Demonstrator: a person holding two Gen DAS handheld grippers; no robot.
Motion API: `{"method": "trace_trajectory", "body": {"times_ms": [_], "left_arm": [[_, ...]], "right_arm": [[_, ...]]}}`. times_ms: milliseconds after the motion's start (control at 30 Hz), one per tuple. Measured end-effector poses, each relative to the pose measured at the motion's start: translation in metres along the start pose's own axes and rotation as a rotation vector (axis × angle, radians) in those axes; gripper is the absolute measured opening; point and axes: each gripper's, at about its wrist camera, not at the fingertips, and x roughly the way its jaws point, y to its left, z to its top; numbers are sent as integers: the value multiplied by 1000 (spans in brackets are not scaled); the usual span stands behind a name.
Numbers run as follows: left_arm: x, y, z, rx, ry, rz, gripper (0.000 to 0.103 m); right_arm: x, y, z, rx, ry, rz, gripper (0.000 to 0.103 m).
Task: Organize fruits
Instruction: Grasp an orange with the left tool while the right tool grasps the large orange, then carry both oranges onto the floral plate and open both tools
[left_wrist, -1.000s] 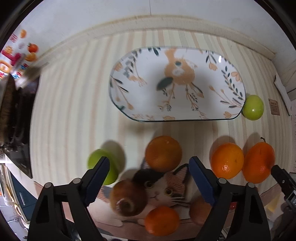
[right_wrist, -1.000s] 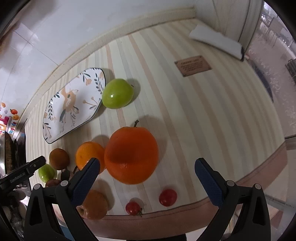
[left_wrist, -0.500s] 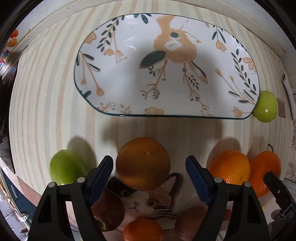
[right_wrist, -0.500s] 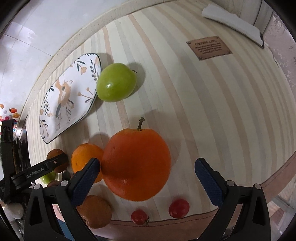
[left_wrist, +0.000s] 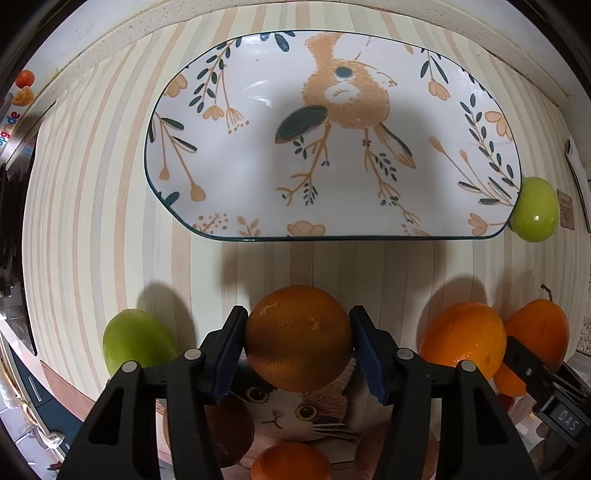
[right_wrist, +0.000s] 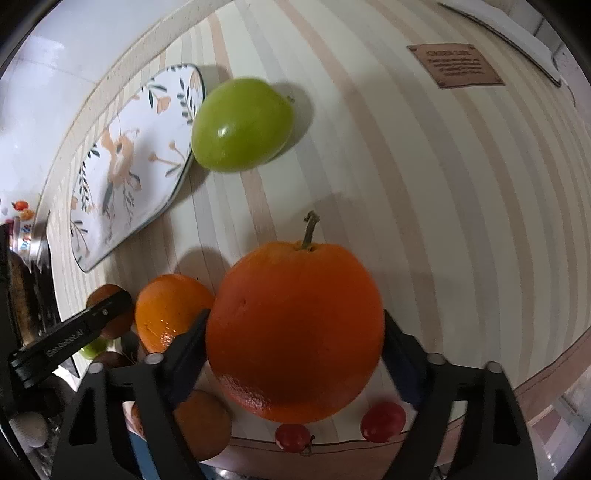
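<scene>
Left wrist view: left tool (left_wrist: 298, 349) pointing straight down at the striped tabletop (left_wrist: 92, 221), jaws closing around a dull orange (left_wrist: 298, 338) sitting dead centre between them. Blue pads (left_wrist: 231, 350) flush against both flanks of the fruit, so contact made, grip probably not yet firm. Orange resting on the top edge of a cat-print mat (left_wrist: 295, 410), just short of the empty bird-patterned plate (left_wrist: 332, 136), which lies straight ahead with only a bare strip of tabletop between. Round fruit, no long axis to speak of, so no wrist roll called for; likely just lift and carry forward to the plate. Green apple (left_wrist: 136, 347) close by at the left, a brighter orange (left_wrist: 463, 338) at the right, a second green apple (left_wrist: 535, 208) touching the plate's right end.

Right wrist view: right tool (right_wrist: 295, 341) tilted steeply down, jaws closing on a large stemmed orange (right_wrist: 295, 328) that fills the gap; left pad against the skin, right pad hidden behind the fruit's bulge, so full contact uncertain. Stem pointing away from the tool. Plate (right_wrist: 125, 166) well off to the upper left, so the left hand clearly nearer to it. Smaller orange (right_wrist: 171, 312) touching or nearly touching the big one; two cherry tomatoes (right_wrist: 382, 421) below it near the tabletop's edge.
</scene>
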Motion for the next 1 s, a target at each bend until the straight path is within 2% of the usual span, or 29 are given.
{"method": "trace_trajectory", "body": {"times_ms": [300, 500, 667, 867, 1000], "left_arm": [[-12, 7, -13, -19, -28, -18, 53], [-42, 13, -21, -27, -71, -62, 53], [-80, 21, -20, -32, -119, -132, 53], [-101, 33, 28, -61, -97, -248, 53], [-87, 43, 75, -102, -70, -238, 53]], "right_arm": [[-4, 3, -1, -18, -18, -5, 81], [-27, 4, -8, -36, -56, 12, 81], [-60, 20, -2, -61, -94, 53, 81], [-77, 65, 36, -137, -109, 113, 81], [-63, 105, 73, -204, -111, 105, 81]]}}
